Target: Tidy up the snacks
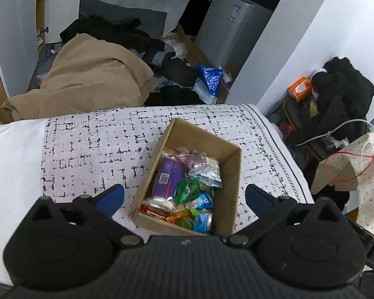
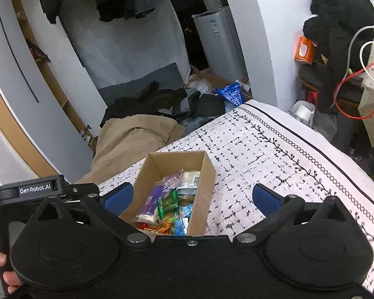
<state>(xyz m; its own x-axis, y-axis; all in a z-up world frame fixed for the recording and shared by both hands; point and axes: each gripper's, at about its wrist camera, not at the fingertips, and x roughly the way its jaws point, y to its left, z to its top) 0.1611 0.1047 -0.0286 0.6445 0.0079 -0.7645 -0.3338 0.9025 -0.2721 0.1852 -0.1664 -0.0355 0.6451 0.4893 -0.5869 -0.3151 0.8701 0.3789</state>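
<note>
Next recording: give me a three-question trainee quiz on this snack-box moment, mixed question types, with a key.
1. True or false: the open brown cardboard box stands on the white bedcover with black dashed pattern.
2. Multiple choice: the left gripper and right gripper are (A) both open and empty, (B) both shut on packets, (C) one open, one shut.
3. Short answer: what colour is the large flat snack packet lying along the box's left wall in the left wrist view?

Key: 1 true; 2 A; 3 purple.
</note>
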